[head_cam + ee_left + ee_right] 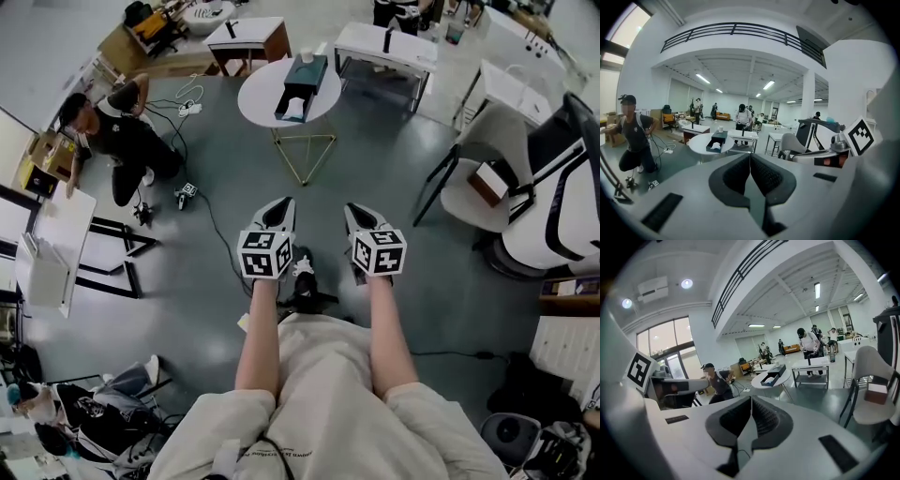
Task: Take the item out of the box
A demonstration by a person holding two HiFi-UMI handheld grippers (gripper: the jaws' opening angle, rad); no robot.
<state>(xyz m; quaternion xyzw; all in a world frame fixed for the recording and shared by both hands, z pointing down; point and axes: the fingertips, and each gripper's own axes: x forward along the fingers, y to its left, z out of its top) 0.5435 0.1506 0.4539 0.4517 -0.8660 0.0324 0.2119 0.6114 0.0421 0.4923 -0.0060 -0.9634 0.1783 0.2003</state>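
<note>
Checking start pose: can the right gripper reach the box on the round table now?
Probably not: the box sits well ahead of the right gripper, across floor. Nothing blocks the way; stepping closer should help.

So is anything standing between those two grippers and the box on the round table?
Nothing visible does. Only bare grey floor lies between the left gripper, the right gripper and the round table, where the box sits with something white showing in its open part. Both grippers are shut and empty.
</note>
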